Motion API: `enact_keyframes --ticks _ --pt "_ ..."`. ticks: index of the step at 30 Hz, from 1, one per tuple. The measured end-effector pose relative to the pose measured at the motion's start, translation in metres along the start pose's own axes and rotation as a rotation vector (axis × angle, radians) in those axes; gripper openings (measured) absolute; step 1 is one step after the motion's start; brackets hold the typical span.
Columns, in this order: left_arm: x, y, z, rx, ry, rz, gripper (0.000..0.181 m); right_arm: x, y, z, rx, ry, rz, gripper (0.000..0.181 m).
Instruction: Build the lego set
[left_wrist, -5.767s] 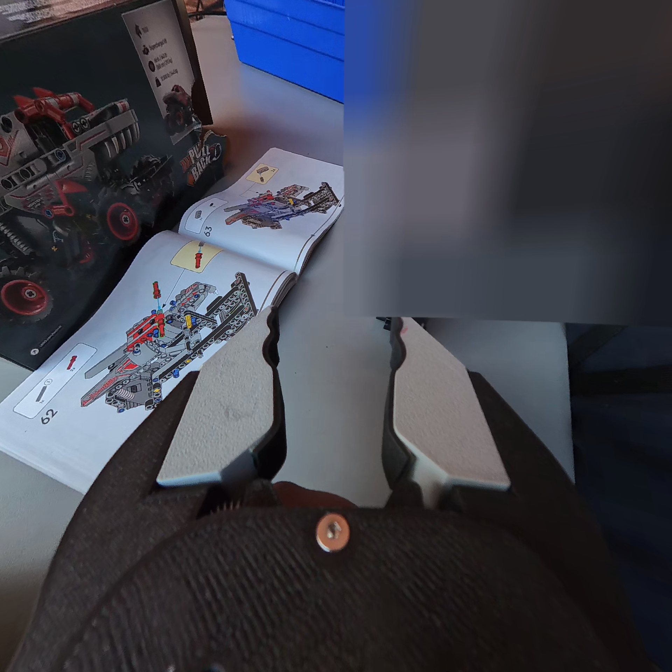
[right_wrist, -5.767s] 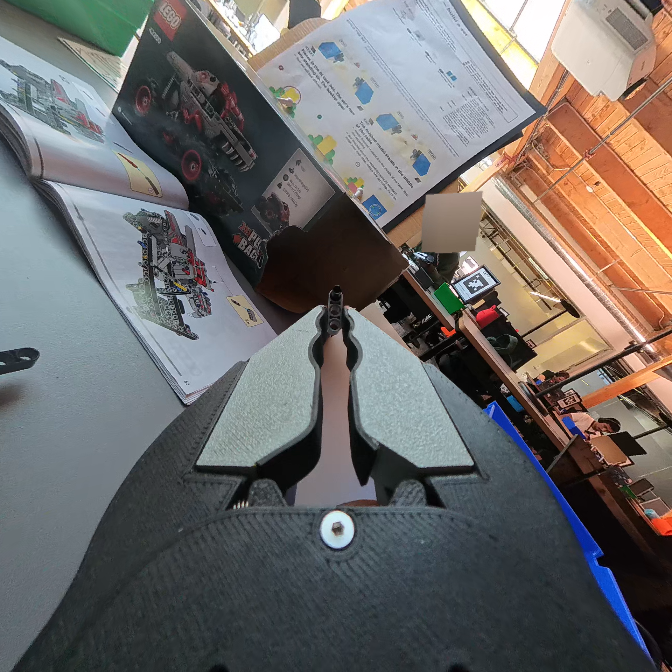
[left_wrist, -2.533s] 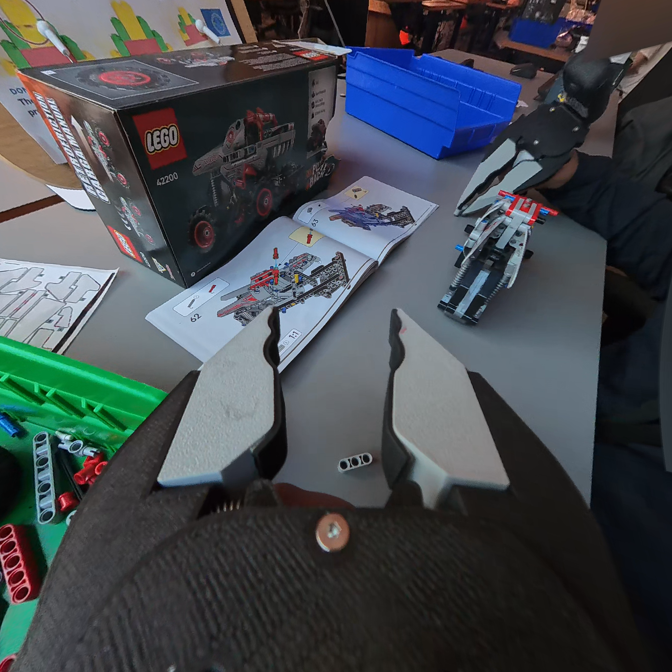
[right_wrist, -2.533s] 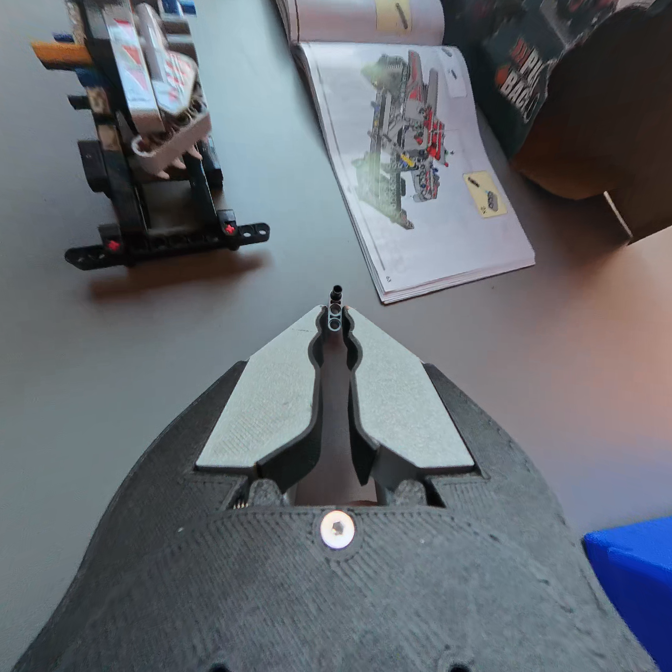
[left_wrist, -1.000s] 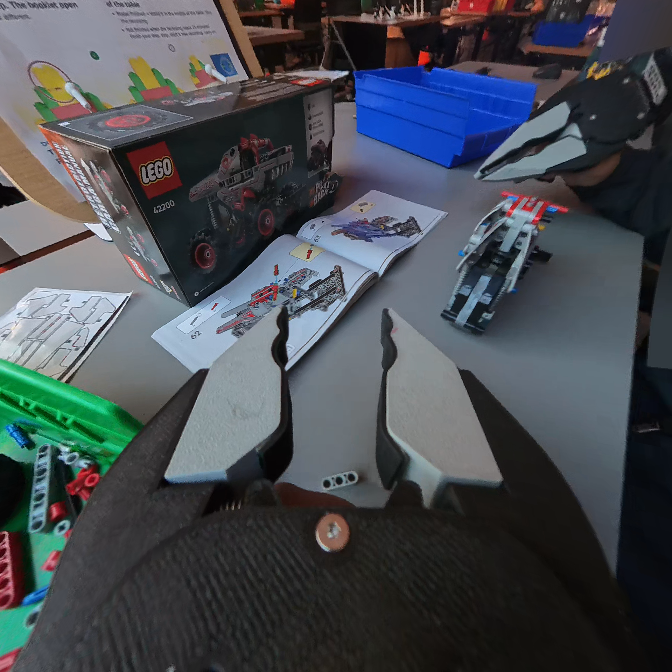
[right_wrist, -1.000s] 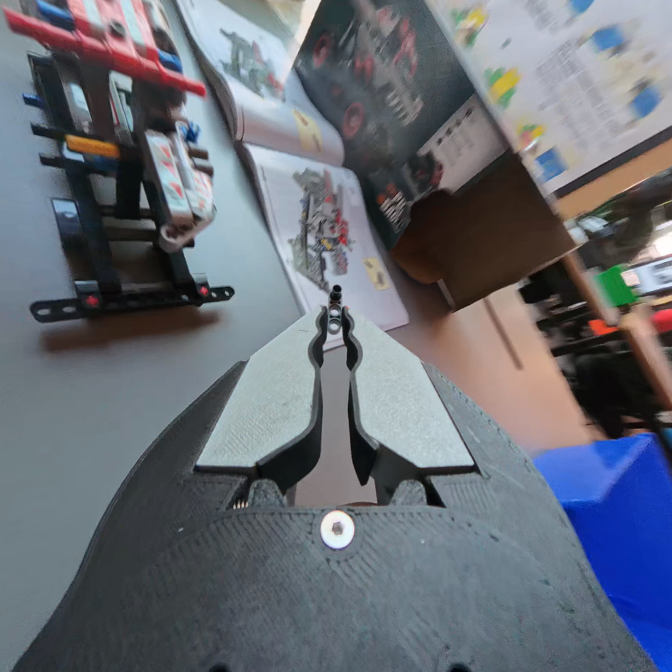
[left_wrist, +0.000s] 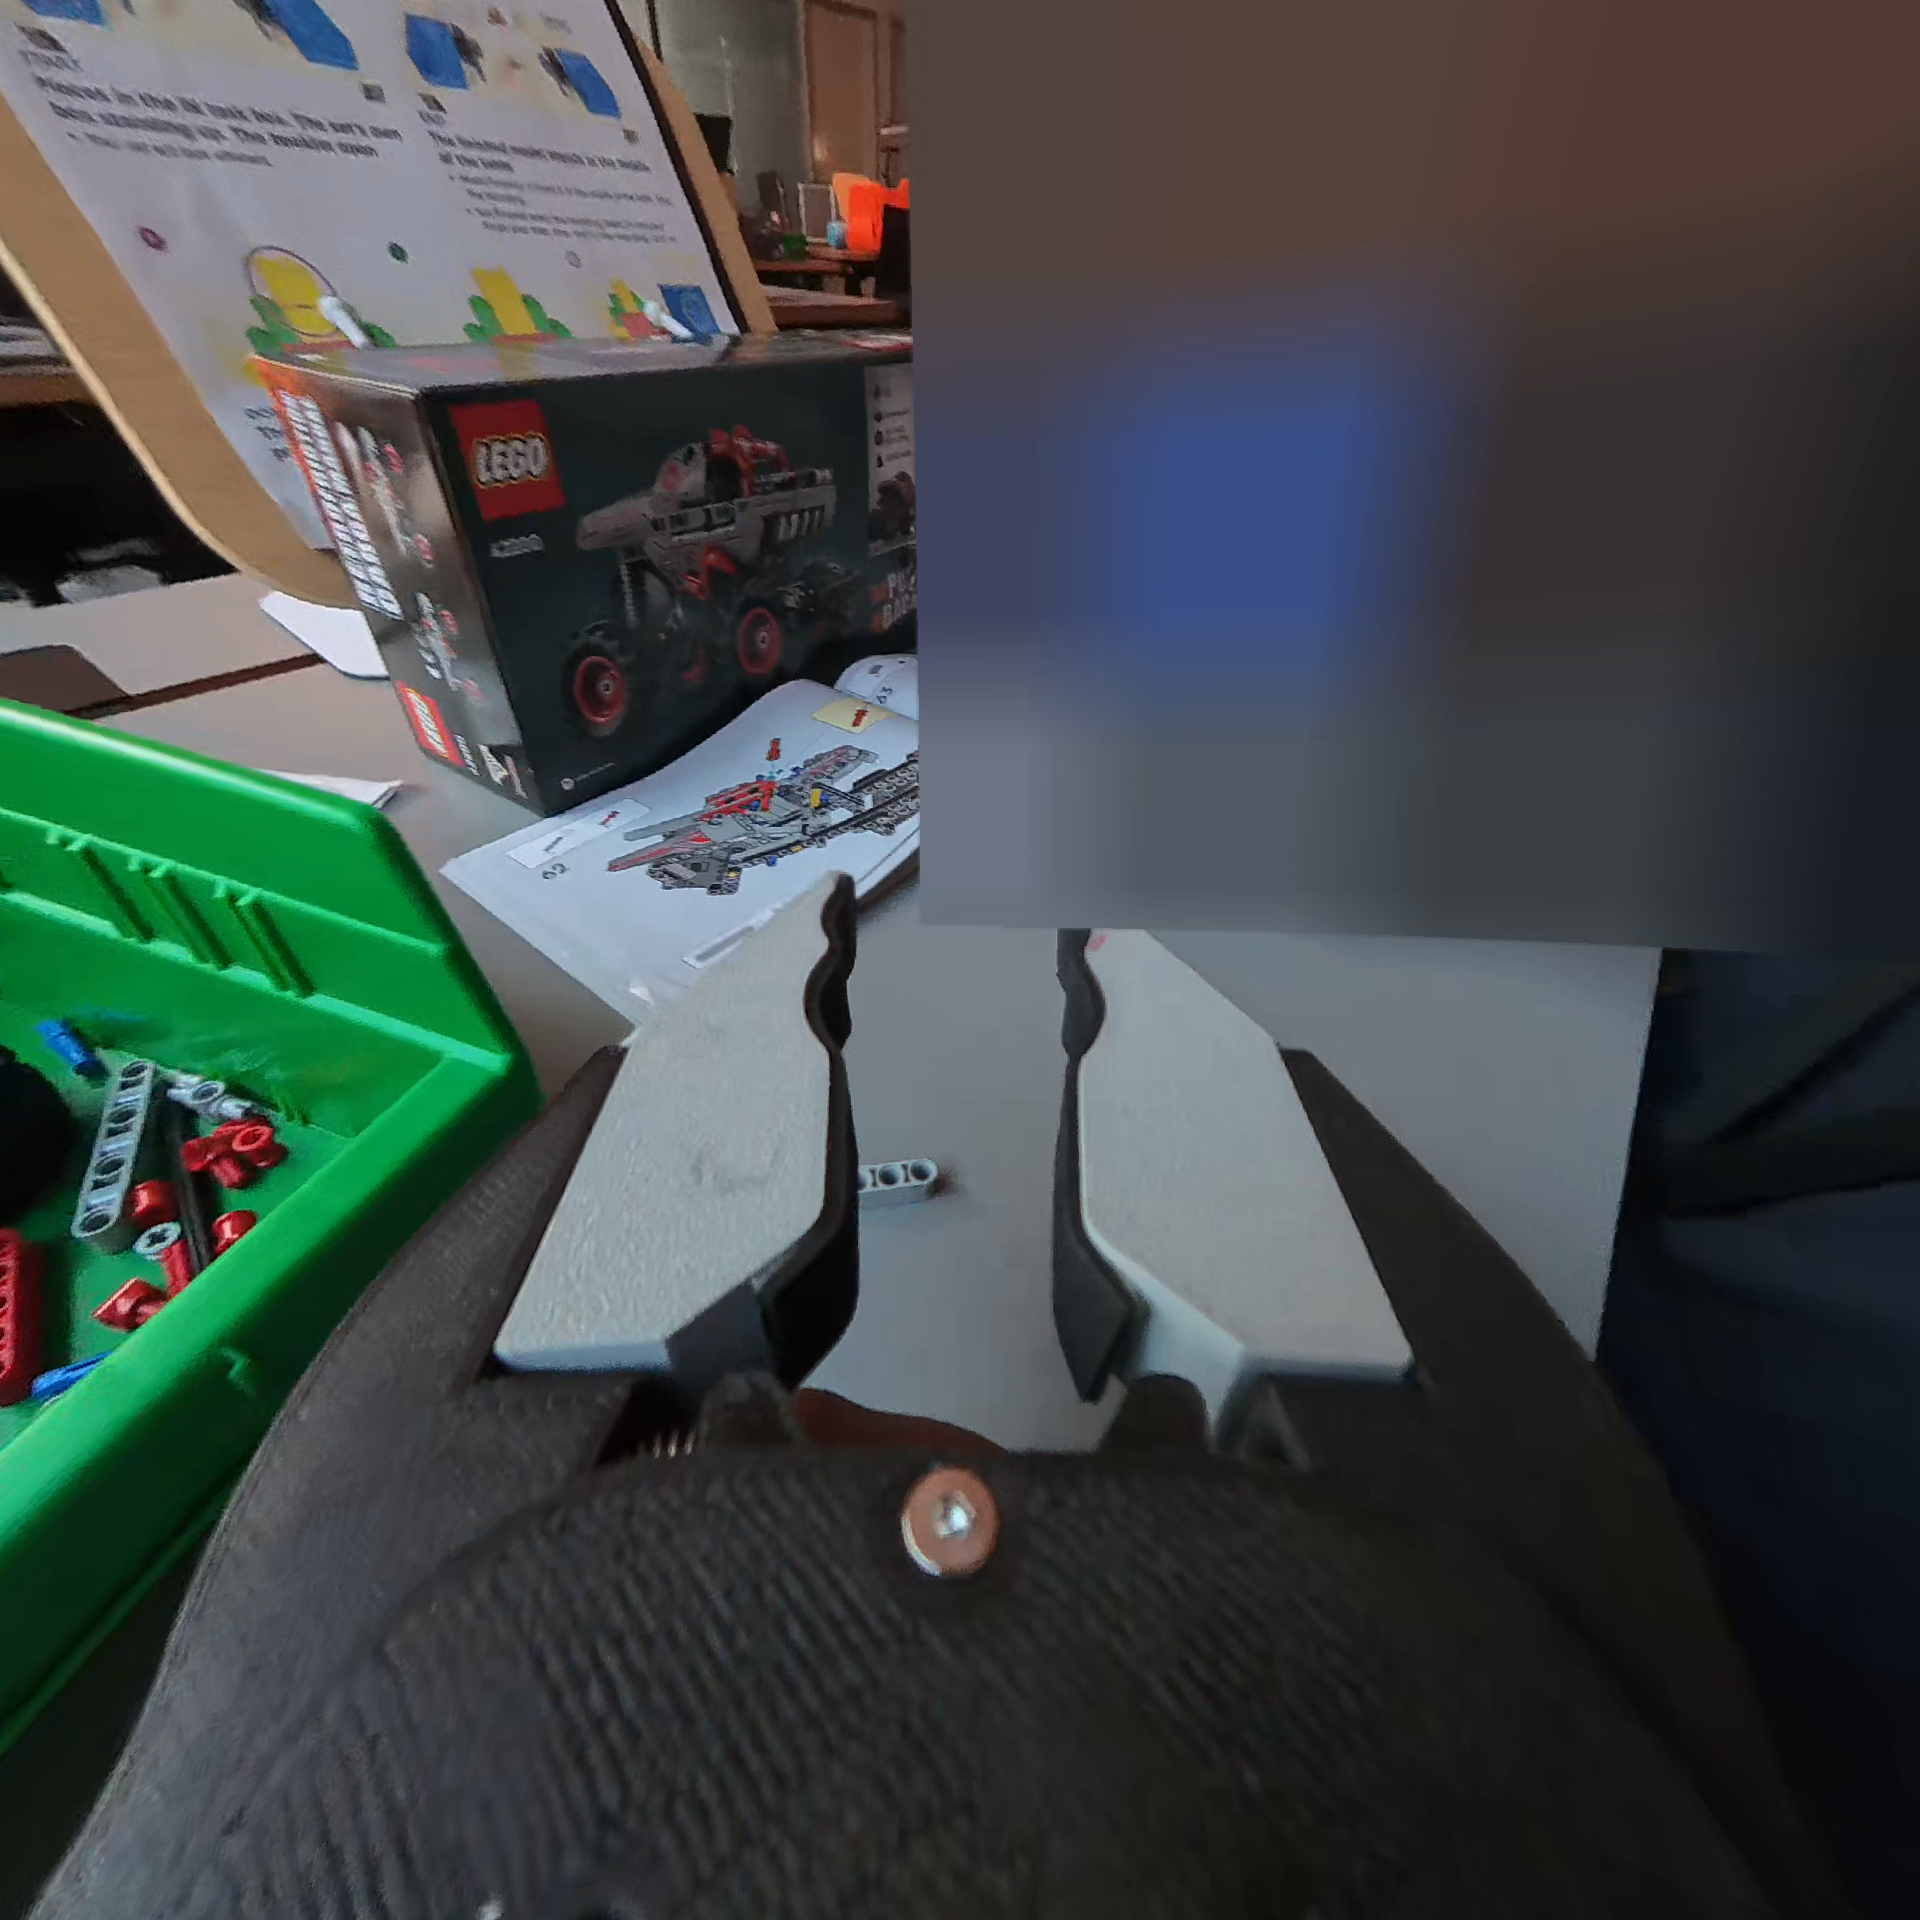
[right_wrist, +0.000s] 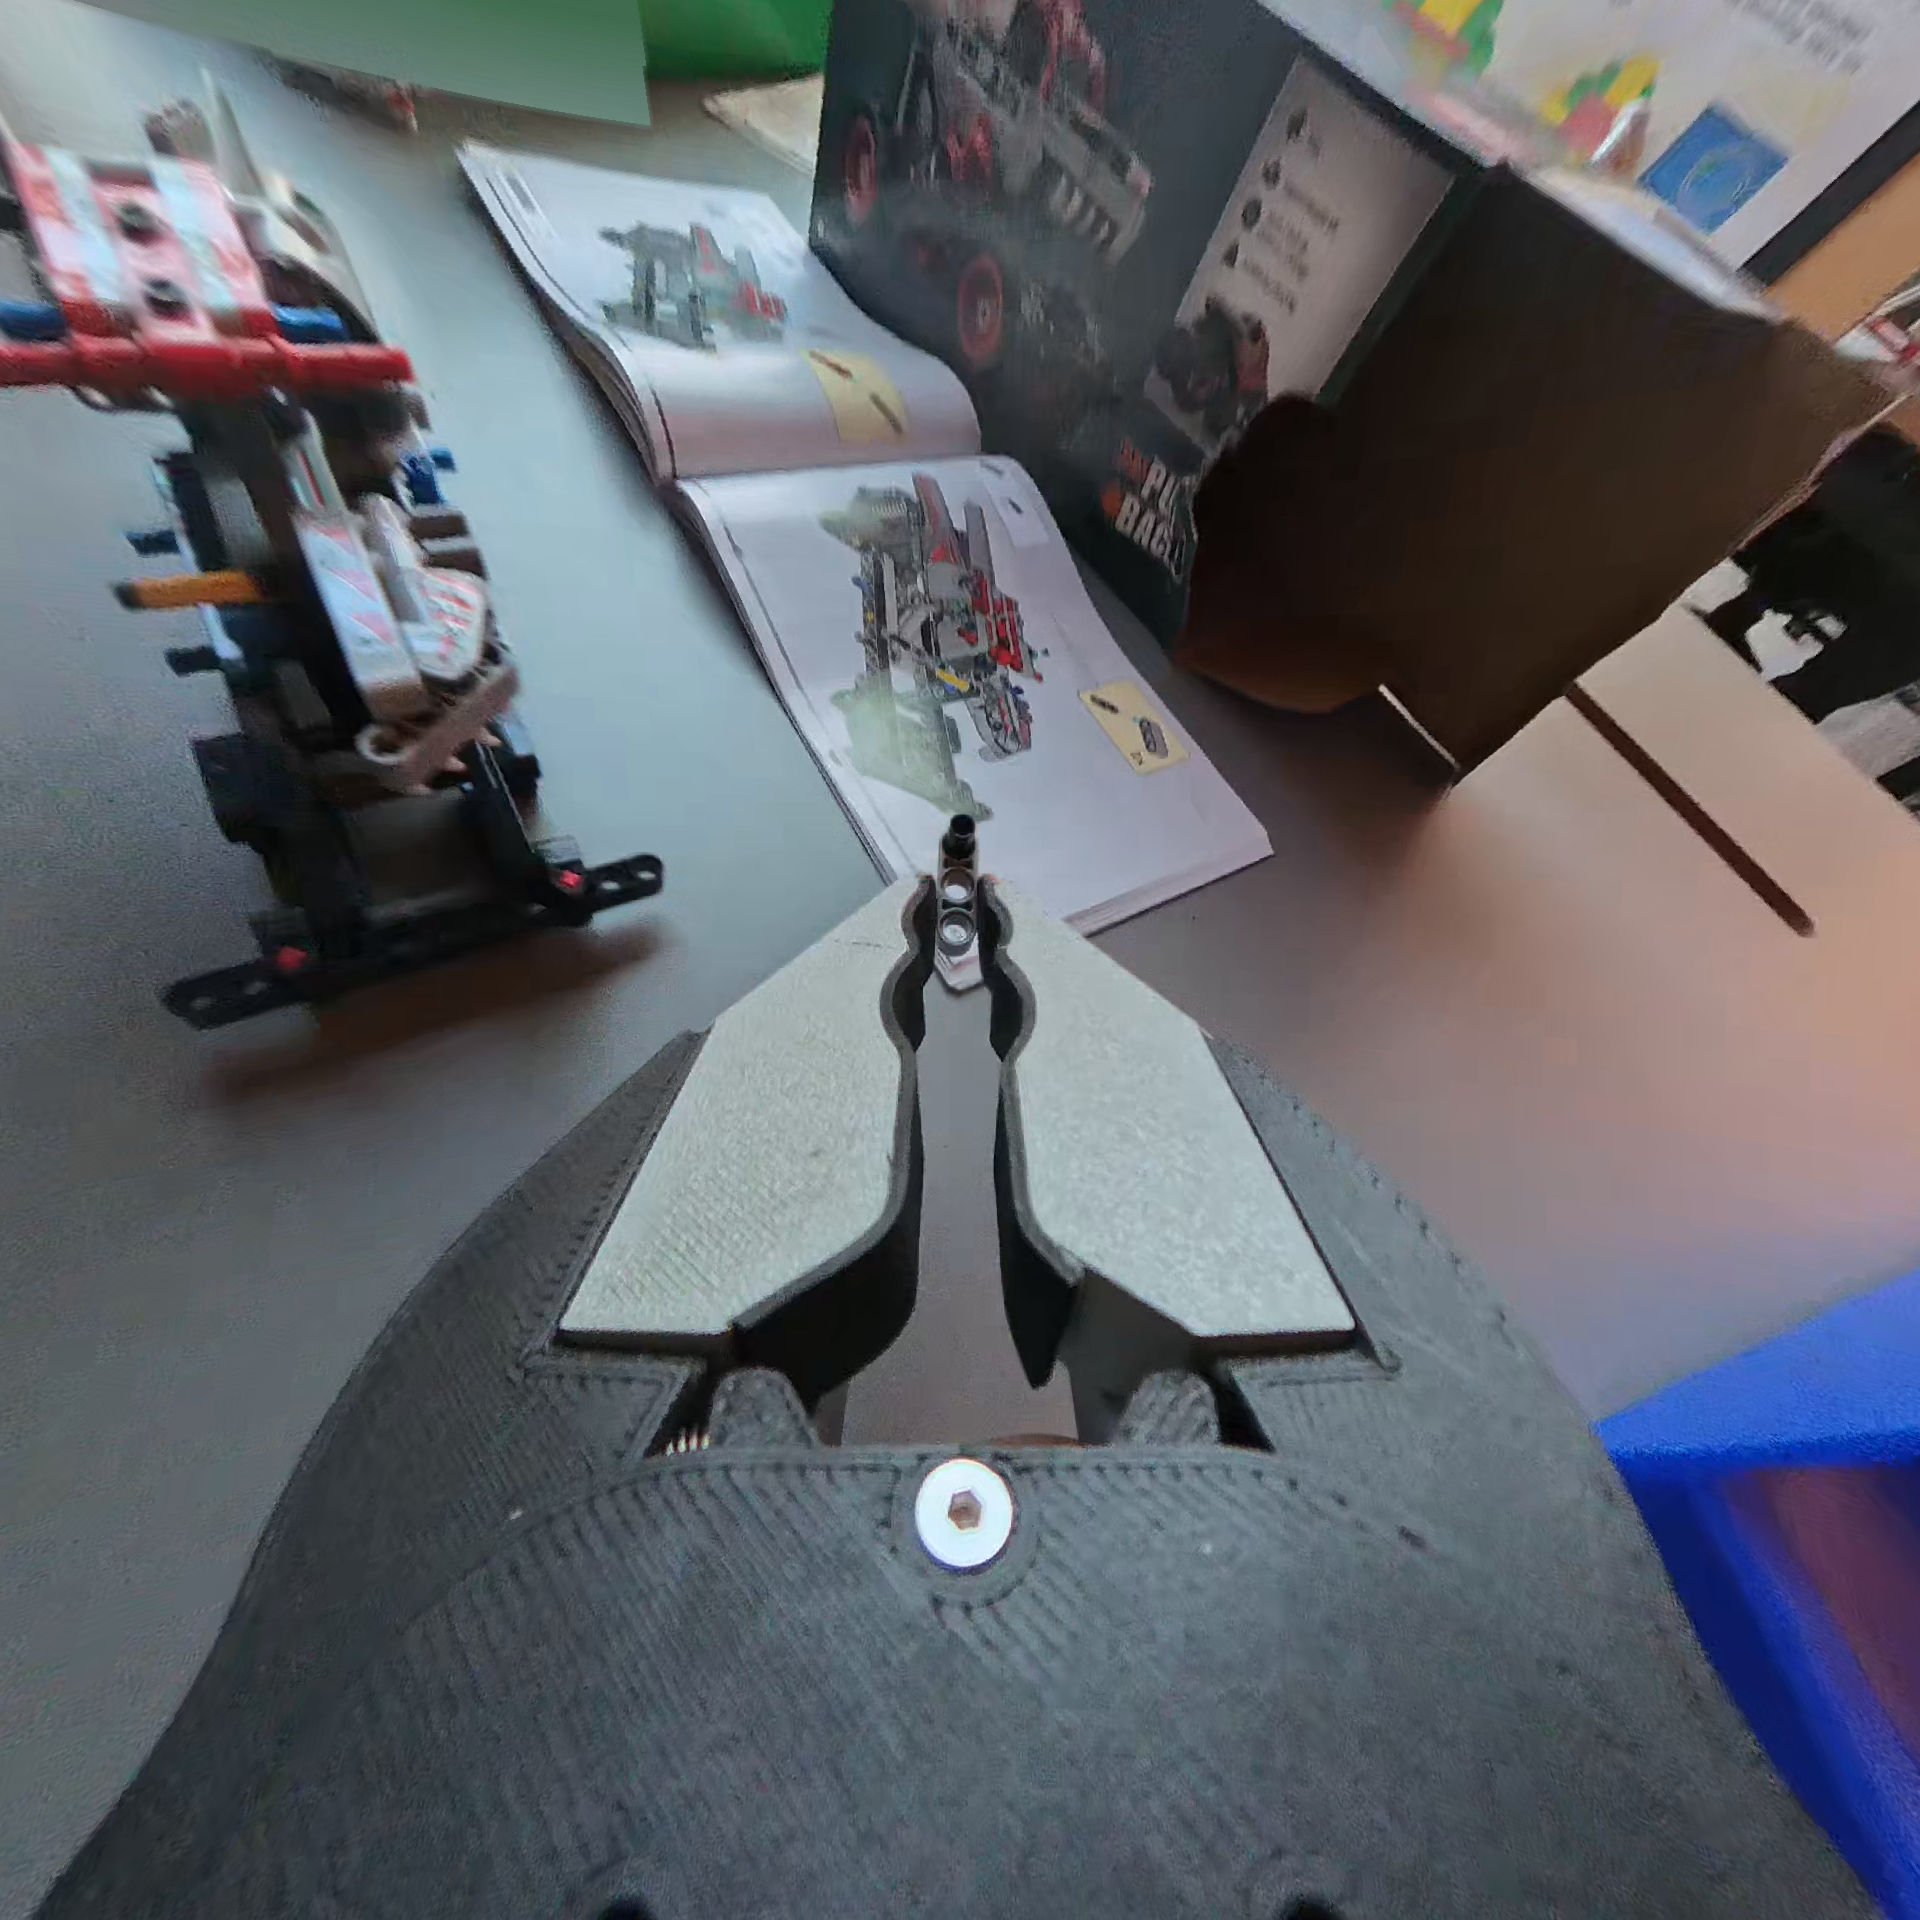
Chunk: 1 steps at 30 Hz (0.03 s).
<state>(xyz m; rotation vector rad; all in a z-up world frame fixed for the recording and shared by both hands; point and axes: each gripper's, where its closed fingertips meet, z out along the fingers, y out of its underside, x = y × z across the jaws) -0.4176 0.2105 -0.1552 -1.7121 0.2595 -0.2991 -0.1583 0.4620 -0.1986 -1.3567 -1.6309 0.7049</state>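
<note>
Swinging over to its left since a second ago, the left gripper (left_wrist: 954, 935) now sits right beside the green bin (left_wrist: 312, 956), and a blurred patch hides where the truck was showing. Its jaws are wide apart and hold nothing. Low between them, a small grey beam (left_wrist: 899, 1179) with three holes lies on the grey table (left_wrist: 1403, 1039).

The right gripper (right_wrist: 956, 914) is squeezed tight on a small dark beam with a black pin (right_wrist: 958, 894) sticking out of its tip. It points down at the table, and the pin's tip shows against the near edge of the open instruction booklet (right_wrist: 935, 644). The half-built truck (right_wrist: 301, 582) stands a little way off to the left in this view, apart from the gripper.

How far along is the build? I think it is somewhere in the middle. The truck has a dark frame, grey side pieces and a red bar at one end, but no wheels show. Many loose pieces wait in the green bin, such as red connectors (left_wrist: 223, 1153) and a long grey beam (left_wrist: 114, 1153). The pinned piece must yet go onto the truck, and the small grey beam on the table too.

Behind the booklet stands the set's box (left_wrist: 644, 561), with a picture of the finished truck. A blue bin (right_wrist: 1787, 1558) shows at the right edge.
</note>
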Motion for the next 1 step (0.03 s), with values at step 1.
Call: enact_keyframes --ticks 1 --pt "-0.0036 -0.0039 -0.0035 0.033 -0.021 -0.010 0.032 0.0011 0.0051 0.0034 -0.025 -0.024 0.005 0.004"
